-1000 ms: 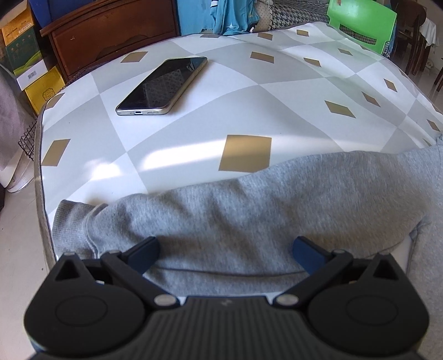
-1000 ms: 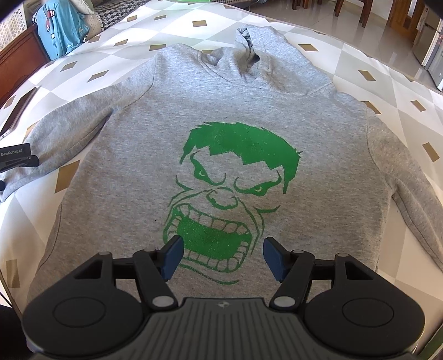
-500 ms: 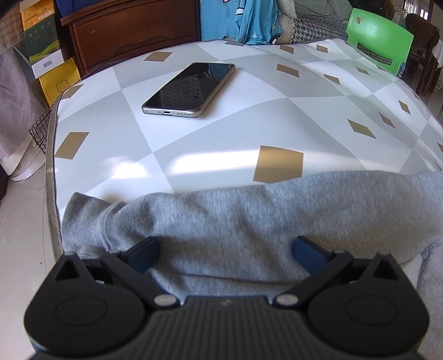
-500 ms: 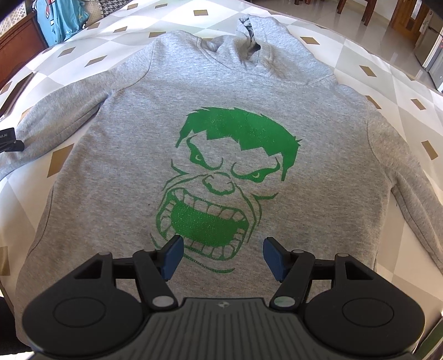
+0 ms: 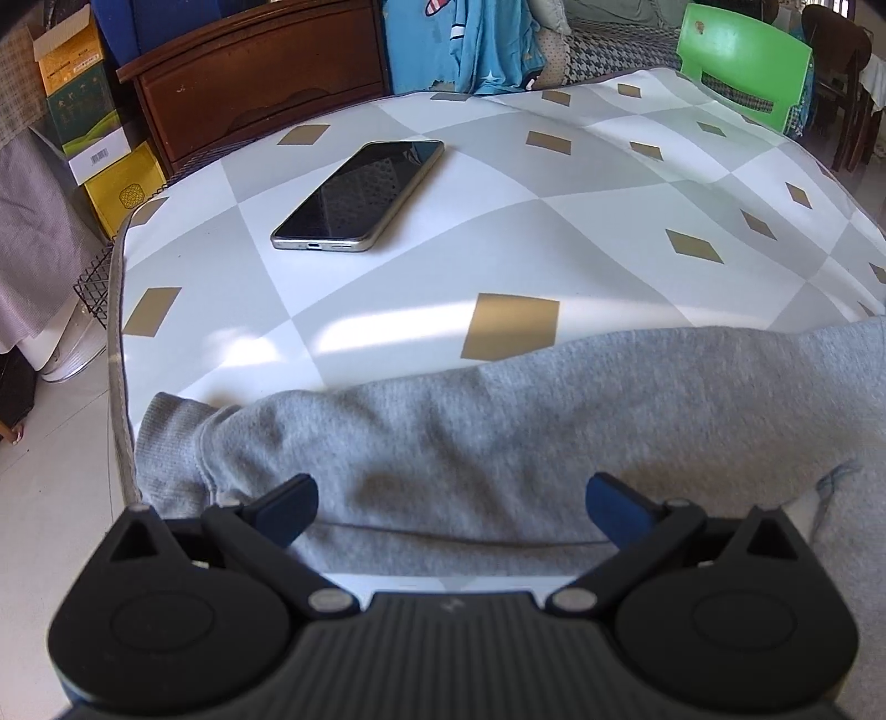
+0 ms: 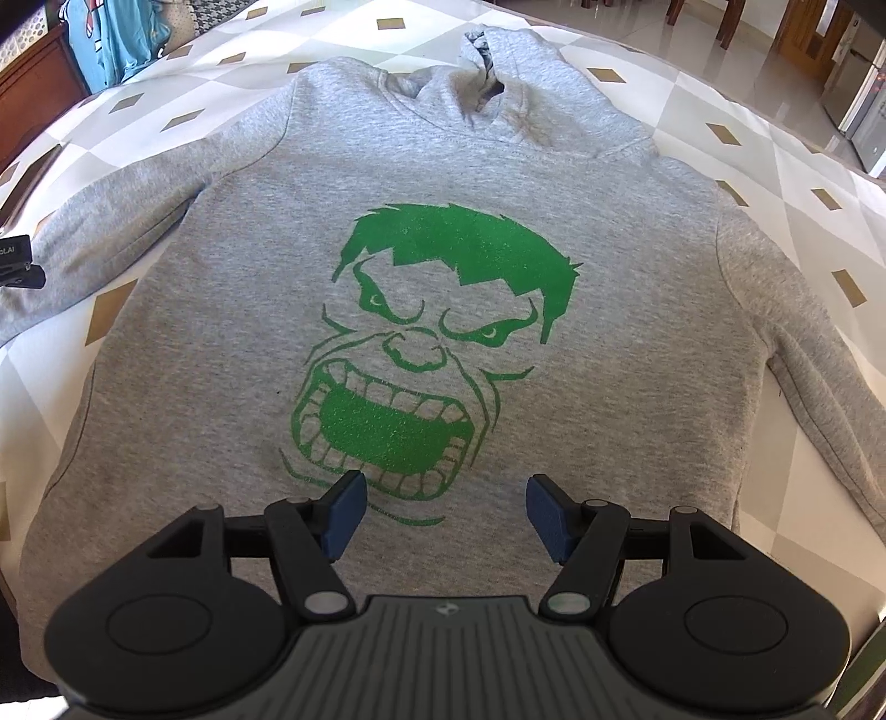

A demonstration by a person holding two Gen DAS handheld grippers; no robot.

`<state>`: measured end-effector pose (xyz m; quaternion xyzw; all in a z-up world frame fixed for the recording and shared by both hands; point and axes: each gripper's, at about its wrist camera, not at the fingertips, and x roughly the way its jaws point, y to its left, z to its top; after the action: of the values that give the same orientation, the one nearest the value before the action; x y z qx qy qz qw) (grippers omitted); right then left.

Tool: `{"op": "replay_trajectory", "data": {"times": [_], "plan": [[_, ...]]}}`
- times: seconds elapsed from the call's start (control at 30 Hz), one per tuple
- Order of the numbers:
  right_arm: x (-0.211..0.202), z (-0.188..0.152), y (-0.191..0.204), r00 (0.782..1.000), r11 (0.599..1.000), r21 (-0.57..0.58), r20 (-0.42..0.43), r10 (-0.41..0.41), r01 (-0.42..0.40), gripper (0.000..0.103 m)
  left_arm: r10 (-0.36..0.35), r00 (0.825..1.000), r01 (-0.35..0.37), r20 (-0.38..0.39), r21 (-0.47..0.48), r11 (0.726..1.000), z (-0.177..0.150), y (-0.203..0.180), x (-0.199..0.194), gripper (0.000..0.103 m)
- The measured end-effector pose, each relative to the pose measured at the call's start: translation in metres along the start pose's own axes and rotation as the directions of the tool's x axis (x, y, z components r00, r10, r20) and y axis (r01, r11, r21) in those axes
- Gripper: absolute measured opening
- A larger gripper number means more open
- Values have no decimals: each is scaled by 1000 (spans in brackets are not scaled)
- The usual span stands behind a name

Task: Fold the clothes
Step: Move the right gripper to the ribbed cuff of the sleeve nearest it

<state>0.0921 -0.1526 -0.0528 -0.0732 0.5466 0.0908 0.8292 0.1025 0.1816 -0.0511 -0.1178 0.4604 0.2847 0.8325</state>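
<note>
- Nearest to us in the right wrist view, our right gripper (image 6: pixel 446 515) hung with its blue pads spread apart and nothing between them, above the lower front of the grey hoodie (image 6: pixel 609 343).
- The hoodie lay flat and face up on the tablecloth (image 6: pixel 720 111), its green face print (image 6: pixel 437 354) just beyond the pads and its hood (image 6: pixel 498 88) at the far end.
- One sleeve ran off to the left edge of that view, the other down the right side (image 6: pixel 819 376), both lying on the cloth beside the body.
- At the far left of that view a small black part of our left gripper (image 6: pixel 19 268) showed over the left sleeve.
- In the left wrist view, our left gripper (image 5: pixel 451 507) stood with its pads wide apart, pinching nothing, over that grey sleeve (image 5: pixel 498 432).
- The sleeve lay across the view, its ribbed cuff (image 5: pixel 166 437) near the table's left edge.
- Whether the pads touched the fabric we could not tell.
- Beyond the sleeve, a dark phone (image 5: pixel 360 194) lay screen up on the diamond-patterned cloth, well apart from the hoodie.
- Farther off stood a wooden cabinet (image 5: pixel 255 77), stacked cardboard boxes (image 5: pixel 88 111) to its left, blue clothing (image 5: pixel 470 44) behind the table and a green chair (image 5: pixel 742 61) at the far right.
</note>
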Motion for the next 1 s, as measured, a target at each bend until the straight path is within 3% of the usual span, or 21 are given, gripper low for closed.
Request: {"op": "replay_trajectory", "data": {"times": [0.17, 0.27, 0.47, 0.8, 1.0], "plan": [[-4, 0, -14, 999, 999, 48, 29, 17, -19, 63, -99, 995, 97, 5, 159, 983, -16, -51, -21, 103], [-4, -3, -23, 999, 997, 74, 49, 21, -24, 63, -167, 986, 166, -17, 246, 955, -31, -80, -32, 103], [-8, -9, -39, 996, 993, 118, 86, 15, -26, 63, -235, 970, 238, -56, 390, 889, -65, -129, -47, 103], [-17, -17, -76, 989, 979, 192, 138, 46, -72, 63, -256, 961, 272, -102, 506, 819, -101, -168, -59, 103], [-27, -22, -132, 986, 952, 301, 164, 9, -59, 63, -255, 962, 265, -101, 579, 771, -117, -181, -70, 103]]}}
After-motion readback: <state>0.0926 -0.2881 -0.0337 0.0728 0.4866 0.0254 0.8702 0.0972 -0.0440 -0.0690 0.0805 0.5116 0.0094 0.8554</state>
